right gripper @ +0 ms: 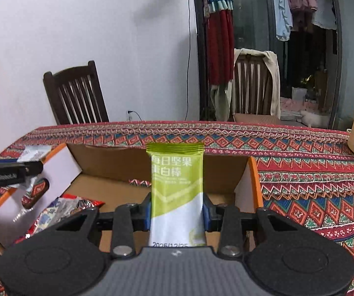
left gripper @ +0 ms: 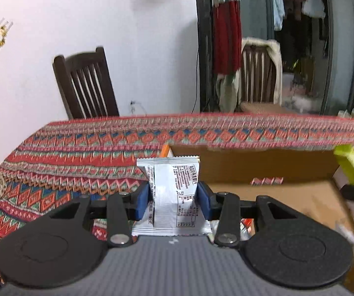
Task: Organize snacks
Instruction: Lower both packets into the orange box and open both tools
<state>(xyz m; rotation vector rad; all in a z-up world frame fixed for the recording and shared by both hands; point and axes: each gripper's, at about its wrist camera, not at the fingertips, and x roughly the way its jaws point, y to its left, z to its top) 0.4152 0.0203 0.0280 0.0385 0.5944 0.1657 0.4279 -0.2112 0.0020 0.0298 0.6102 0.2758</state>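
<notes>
Snack packets in my two grippers: left gripper (left gripper: 173, 201) pinches a silver sachet (left gripper: 172, 194), right gripper (right gripper: 177, 213) pinches a green nut bar (right gripper: 177, 187), both upright above the cardboard box (right gripper: 117, 157) at 12 o'clock.

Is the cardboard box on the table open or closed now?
Open. The cardboard box has its flaps folded outward, and the right wrist view shows its brown floor with red snack packets lying inside.

Left claw (left gripper: 173, 201) and right claw (right gripper: 177, 213) both clamped tight, angled downward.
</notes>
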